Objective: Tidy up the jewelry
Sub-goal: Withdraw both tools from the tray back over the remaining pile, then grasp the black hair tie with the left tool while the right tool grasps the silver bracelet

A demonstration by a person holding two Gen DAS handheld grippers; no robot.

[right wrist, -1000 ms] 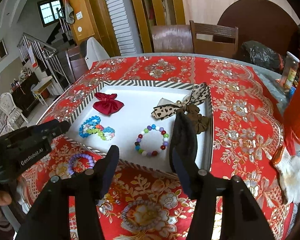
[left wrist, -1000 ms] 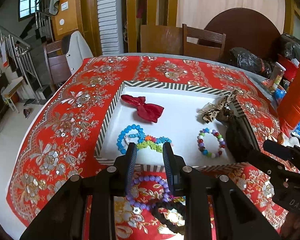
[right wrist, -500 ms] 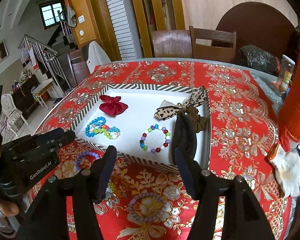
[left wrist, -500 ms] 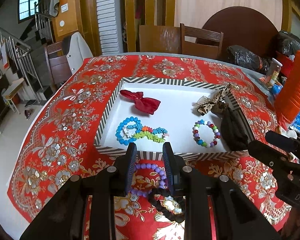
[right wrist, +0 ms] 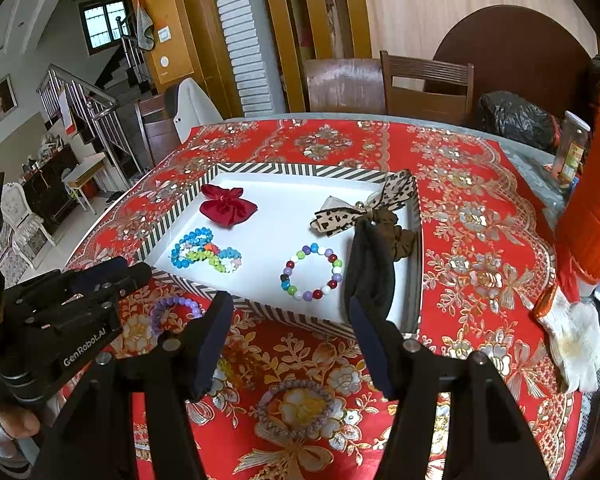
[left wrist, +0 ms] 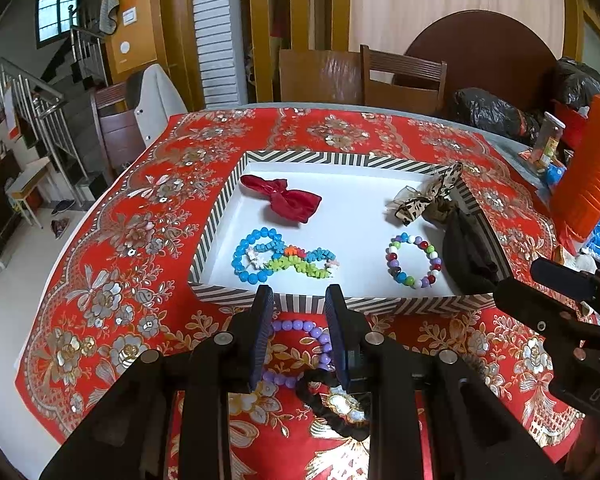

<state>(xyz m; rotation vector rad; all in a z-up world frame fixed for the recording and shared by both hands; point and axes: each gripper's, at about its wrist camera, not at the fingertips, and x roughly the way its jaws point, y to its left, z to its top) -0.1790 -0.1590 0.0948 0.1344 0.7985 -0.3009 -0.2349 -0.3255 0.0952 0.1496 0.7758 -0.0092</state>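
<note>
A white tray with a striped rim [left wrist: 300, 158] [right wrist: 300, 168] sits on the red floral cloth. It holds a red bow [left wrist: 288, 198], a blue bead bracelet [left wrist: 256, 256], a multicolour bead bracelet [right wrist: 312, 272], a leopard bow [right wrist: 352, 210] and a black fabric band [right wrist: 370, 268] draped at its right side. My left gripper [left wrist: 298, 292] is open just short of the tray's near rim, over a purple bead bracelet [left wrist: 300, 326] and a black scrunchie [left wrist: 332, 408] lying on the cloth. My right gripper [right wrist: 290, 300] stands open and holds nothing, its right fingertip close to the black band's lower end. A woven greyish bracelet [right wrist: 296, 408] lies under it.
A white glove [right wrist: 572, 340] lies at the right on the cloth. An orange stack [right wrist: 596, 220], a jar [right wrist: 572, 152] and black bags [right wrist: 516, 120] crowd the far right. Wooden chairs [right wrist: 424, 84] stand behind the table. The table's left edge [left wrist: 40, 300] drops to the floor.
Both grippers have drawn back a little from the tray, so more cloth shows in front of it. The right jaws stand slightly wider. The black band stays in the tray.
</note>
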